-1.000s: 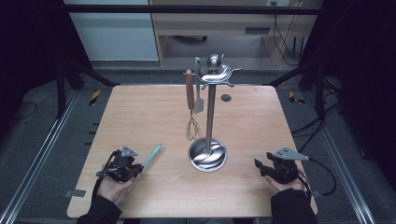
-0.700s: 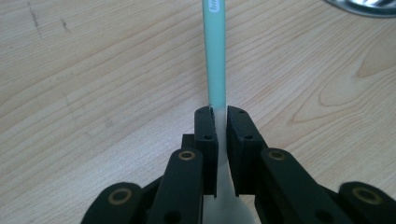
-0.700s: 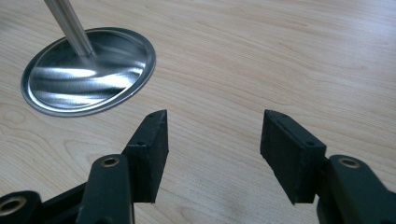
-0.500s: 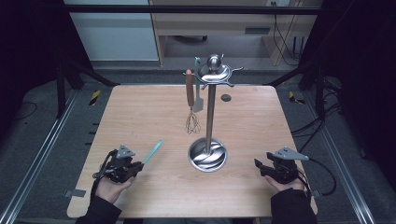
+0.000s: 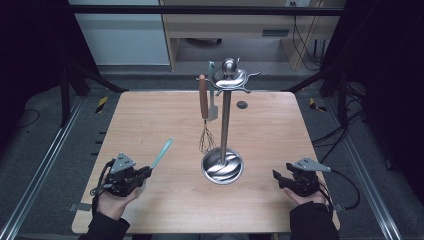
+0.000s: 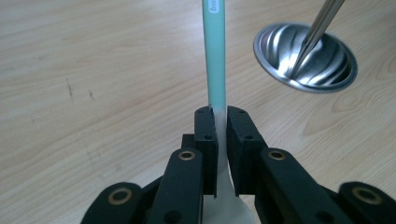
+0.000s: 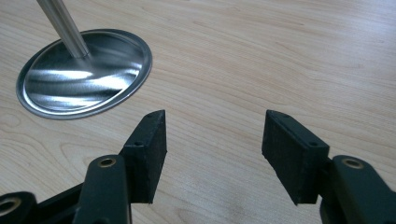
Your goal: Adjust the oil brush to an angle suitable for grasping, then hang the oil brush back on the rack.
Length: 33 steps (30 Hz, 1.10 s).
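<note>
My left gripper [image 5: 146, 172] [image 6: 222, 116] is shut on a teal-handled utensil [image 5: 162, 152] [image 6: 215, 56] at the table's front left. The pads pinch it where the teal handle meets its white end, and the handle points away toward the steel stand [image 5: 225, 120]. The stand's round base [image 5: 222, 167] [image 6: 306, 58] [image 7: 84, 74] sits at the table's middle front. From its top hang a whisk [image 5: 204, 140] with a wooden handle and a small spatula [image 5: 212, 107]. My right gripper [image 5: 276, 176] [image 7: 212, 126] rests at the front right; its jaws have just opened slightly, with nothing between them.
The wooden table [image 5: 150, 115] has a small dark hole [image 5: 242, 104] at the back behind the stand. Metal rails [image 5: 45, 160] run along both sides of the table, and cables trail from the right gripper over the right edge.
My left hand has lifted a little with the teal utensil, and its handle now slants higher toward the stand. The right hand has stayed where it was.
</note>
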Motion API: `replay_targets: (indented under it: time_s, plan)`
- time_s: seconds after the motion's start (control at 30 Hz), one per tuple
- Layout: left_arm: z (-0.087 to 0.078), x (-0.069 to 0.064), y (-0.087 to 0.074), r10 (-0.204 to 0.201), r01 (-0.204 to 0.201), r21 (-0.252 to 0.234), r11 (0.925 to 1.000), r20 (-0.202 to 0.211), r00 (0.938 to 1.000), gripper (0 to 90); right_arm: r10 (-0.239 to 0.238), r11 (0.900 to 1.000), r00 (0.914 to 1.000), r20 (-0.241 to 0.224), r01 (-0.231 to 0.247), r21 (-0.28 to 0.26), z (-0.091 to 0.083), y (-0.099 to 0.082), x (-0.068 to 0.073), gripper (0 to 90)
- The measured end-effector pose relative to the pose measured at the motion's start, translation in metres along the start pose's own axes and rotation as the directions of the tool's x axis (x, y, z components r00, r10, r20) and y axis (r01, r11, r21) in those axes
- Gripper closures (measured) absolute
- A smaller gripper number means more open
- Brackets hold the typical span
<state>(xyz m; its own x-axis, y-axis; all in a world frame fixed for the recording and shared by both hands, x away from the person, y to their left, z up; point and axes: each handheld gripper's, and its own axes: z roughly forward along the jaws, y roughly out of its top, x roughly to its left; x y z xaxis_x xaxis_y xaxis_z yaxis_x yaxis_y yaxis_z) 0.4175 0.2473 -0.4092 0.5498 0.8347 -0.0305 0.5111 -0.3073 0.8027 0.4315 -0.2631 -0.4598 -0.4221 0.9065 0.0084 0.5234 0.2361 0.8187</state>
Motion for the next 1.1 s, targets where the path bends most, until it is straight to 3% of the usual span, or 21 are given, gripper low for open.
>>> replay_targets:
  time_s: [0.17,0.5,1.1]
  plan:
    - [-0.012,-0.003,0.008,-0.005,0.005,-0.070,0.9975,-0.005,1.0000,82.9,-0.002,1.0000,1.0000,0.004,0.002,-0.002,0.000,0.000,0.000,39.2]
    - [-0.030,-0.006,0.021,-0.015,0.014,-0.177,0.9841,-0.006,0.9999,82.9,0.011,0.9999,0.9999,0.009,-0.011,-0.009,0.001,0.000,-0.002,34.7]
    - [-0.040,-0.018,0.032,0.006,-0.004,-0.230,0.9731,0.010,0.9999,82.9,0.009,0.9999,0.9998,0.019,-0.009,-0.007,0.003,-0.002,-0.003,31.0]
